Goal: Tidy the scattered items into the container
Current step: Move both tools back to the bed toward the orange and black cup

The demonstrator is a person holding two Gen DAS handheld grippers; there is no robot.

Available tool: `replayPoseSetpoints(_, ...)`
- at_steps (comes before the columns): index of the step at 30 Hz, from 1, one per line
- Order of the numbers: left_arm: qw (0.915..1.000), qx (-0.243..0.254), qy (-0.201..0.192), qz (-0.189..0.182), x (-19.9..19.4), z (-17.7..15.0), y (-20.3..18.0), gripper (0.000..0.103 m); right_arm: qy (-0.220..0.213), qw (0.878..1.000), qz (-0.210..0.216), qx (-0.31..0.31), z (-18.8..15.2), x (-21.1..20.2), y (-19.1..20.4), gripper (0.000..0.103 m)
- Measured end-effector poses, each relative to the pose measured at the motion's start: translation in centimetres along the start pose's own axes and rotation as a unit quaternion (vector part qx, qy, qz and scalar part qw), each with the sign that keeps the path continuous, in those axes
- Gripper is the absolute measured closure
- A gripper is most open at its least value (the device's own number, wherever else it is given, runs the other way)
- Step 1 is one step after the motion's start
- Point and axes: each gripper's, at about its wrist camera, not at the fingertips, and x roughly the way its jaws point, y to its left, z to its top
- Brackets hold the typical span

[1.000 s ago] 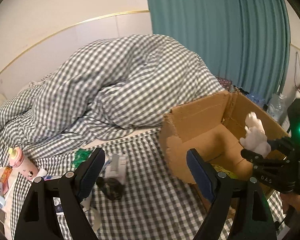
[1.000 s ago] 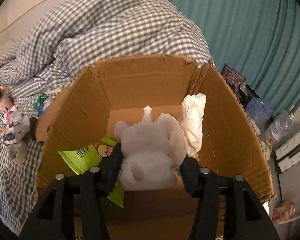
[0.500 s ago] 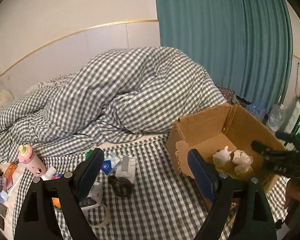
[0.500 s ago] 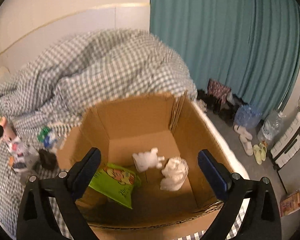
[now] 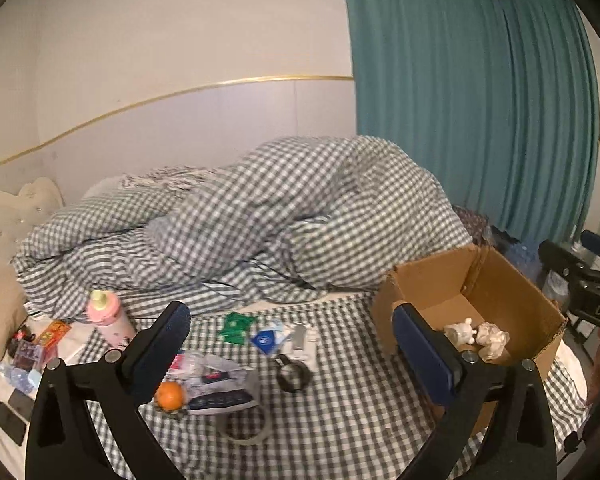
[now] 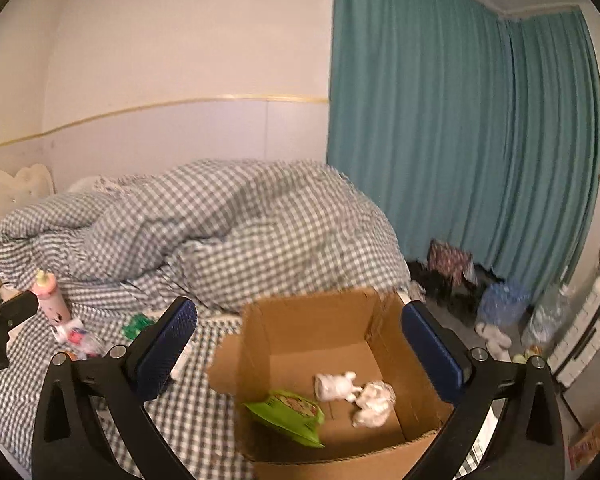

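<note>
A brown cardboard box (image 6: 308, 328) stands open on the checked bed; it also shows in the left wrist view (image 5: 512, 284). Inside lie a white toy figure (image 6: 336, 385), a crumpled white wad (image 6: 374, 402) and a green snack bag (image 6: 290, 414). My right gripper (image 6: 300, 354) is open and empty, raised above the box. My left gripper (image 5: 290, 356) is open and empty, high above the scattered items: an orange (image 5: 170, 395), a pink bottle (image 5: 108, 312), green packets (image 5: 236, 326), a blue-white sachet (image 5: 266, 338), a black ring (image 5: 294, 372) and a tape roll (image 5: 242, 426).
A rumpled checked duvet (image 5: 280, 216) is piled behind the items. Snack packs and phones (image 5: 16, 412) lie at the bed's left edge. A teal curtain (image 6: 460, 140) hangs on the right, with bags and bottles (image 6: 500, 304) on the floor below it.
My right gripper opened and dropped the white toy figure into the box, then rose and pulled back. My left gripper also rose, so more of the bed shows.
</note>
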Motion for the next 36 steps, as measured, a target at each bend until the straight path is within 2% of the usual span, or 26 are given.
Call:
replayPoseSetpoints(6, 0.9993, -0.021, -0.004, 0.031, -1.8, -0.4, 4.0, 0.0, -0.024, 0.999, 0.024, -0.021, 0.8, -1.5, 3.6, 0.0)
replayPoseSetpoints(13, 0.9968, -0.039, -0.001, 0.07, -2.8, -1.9, 9.0, 0.0, -0.023, 0.997, 0.058, -0.041, 0.9, -2.1, 7.8, 0.0)
replayPoseSetpoints(25, 0.9894, -0.064, 0.034, 0.126, -2.5, -5.3, 16.9, 0.0, 0.018, 0.991, 0.114, -0.064, -0.6, 0.1, 14.9, 0.0)
replayPoseSetpoints(36, 0.9846, -0.081, 0.085, 0.13, 1.5, -8.3, 20.8, 0.0, 0.085, 0.983, 0.139, -0.089, -4.1, 5.0, 19.4, 0.0)
